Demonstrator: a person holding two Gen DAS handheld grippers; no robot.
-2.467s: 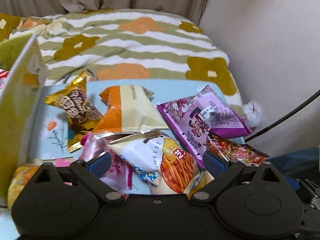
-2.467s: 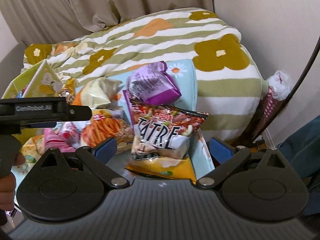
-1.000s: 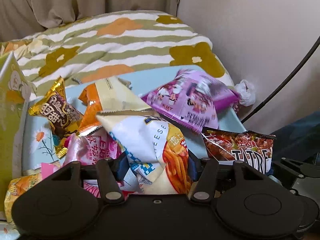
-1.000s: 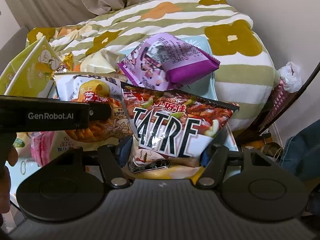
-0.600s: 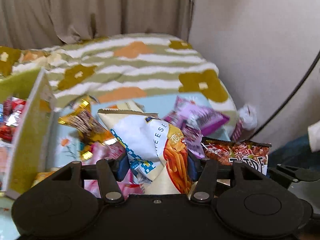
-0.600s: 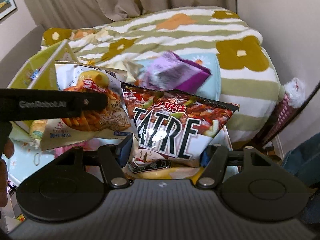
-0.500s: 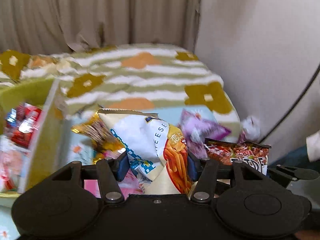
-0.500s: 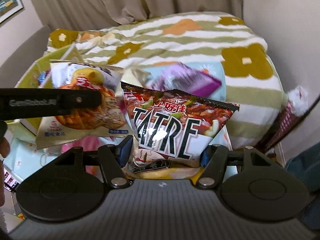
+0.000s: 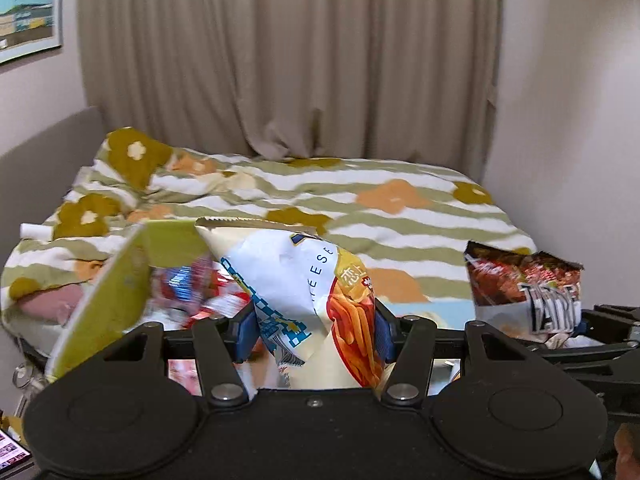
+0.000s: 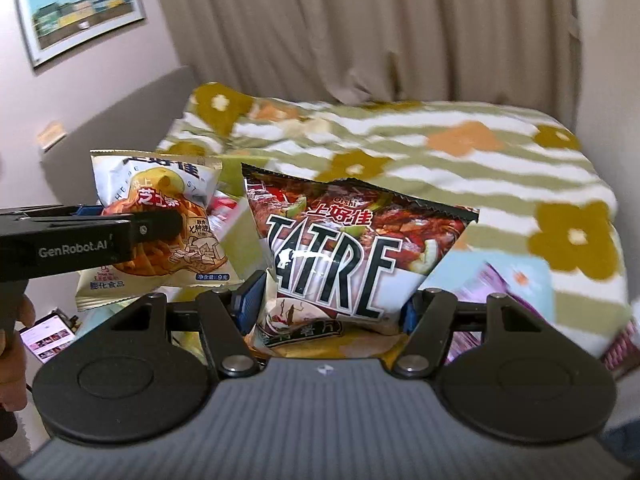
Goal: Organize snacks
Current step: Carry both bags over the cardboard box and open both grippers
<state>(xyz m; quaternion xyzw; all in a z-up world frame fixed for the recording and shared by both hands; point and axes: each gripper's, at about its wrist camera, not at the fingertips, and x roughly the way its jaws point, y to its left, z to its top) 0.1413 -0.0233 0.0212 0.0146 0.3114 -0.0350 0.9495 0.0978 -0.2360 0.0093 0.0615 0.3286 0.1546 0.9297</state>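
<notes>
Snack bags sit pinched between fingers: cheese-stick bag (image 9: 304, 304) in left gripper (image 9: 314, 330), red bag (image 10: 340, 264) in right gripper (image 10: 328, 304)

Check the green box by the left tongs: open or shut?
Open. The green box has its flap raised, and red and blue packets show inside, beside the cheese snack bag.

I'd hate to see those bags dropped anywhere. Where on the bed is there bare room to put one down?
The striped quilt lies bare from the curtain down to the bags, between headboard and wall. It is crowded near the green box, already holding snacks, and by the purple packet on the blue cloth. Both tongs are full.
</notes>
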